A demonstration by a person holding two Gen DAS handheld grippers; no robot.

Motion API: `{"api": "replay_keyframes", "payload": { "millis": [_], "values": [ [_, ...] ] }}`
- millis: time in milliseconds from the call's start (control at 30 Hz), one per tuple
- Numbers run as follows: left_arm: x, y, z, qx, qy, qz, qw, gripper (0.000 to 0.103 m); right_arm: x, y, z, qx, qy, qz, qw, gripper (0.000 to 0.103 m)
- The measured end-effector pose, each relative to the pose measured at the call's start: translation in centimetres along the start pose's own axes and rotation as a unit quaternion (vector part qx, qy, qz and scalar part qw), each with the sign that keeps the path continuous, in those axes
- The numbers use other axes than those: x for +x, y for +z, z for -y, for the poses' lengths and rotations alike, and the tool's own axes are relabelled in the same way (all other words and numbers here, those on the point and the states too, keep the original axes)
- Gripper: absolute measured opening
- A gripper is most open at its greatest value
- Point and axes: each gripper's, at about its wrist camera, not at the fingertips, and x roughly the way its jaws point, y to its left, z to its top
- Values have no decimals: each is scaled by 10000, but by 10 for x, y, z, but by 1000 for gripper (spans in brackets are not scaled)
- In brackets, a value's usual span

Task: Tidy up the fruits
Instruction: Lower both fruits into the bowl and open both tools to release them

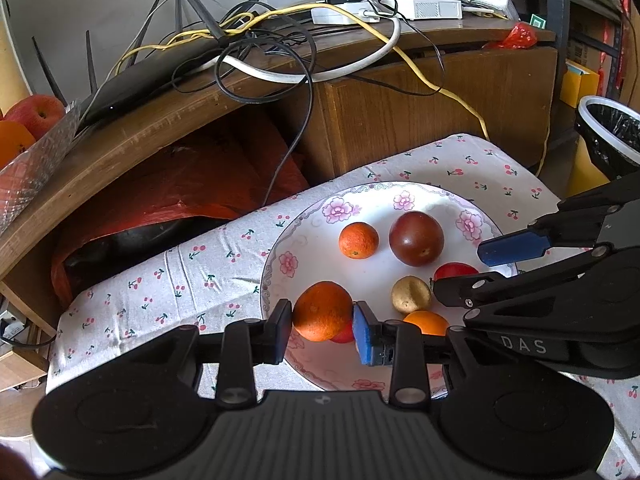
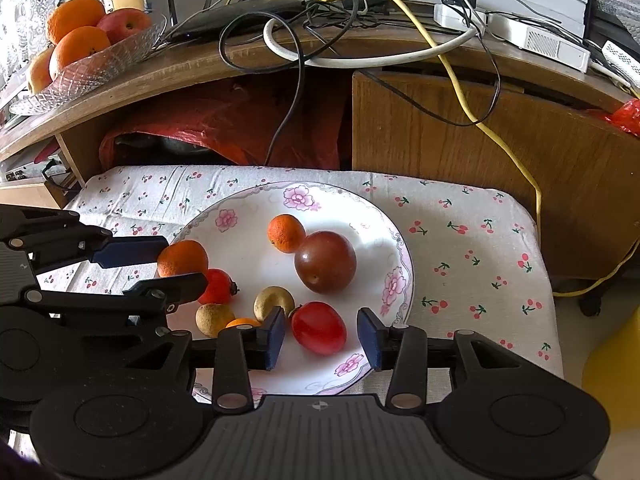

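left gripper (image 1: 323,330) | clamped on orange (image 1: 322,311) over plate (image 1: 280,240) rim | firm, light, rind slick; hold across middle | right gripper (image 2: 321,334) | spread around red tomato (image 2: 319,327), soft, bruisable

Seven small fruits (image 2: 325,262) scattered on flowered white plate (image 2: 248,216)
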Motion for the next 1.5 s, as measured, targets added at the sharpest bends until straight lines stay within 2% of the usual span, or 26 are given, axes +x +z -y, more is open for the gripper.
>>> {"api": "replay_keyframes", "payload": {
  "millis": [633,1000,1500],
  "values": [
    [-6,2,-3,-113,46,80,9999,44,-6,-1,1,13,-49,42,10000,44],
    [-11,0,-2,-137,103,101,9998,53,-13,-5,3,59,-153,90,9998,49],
    [-25,-6,-4,-424,214,121,9988,65,-34,-10,6,204,-236,213,9993,53]
  ]
}}
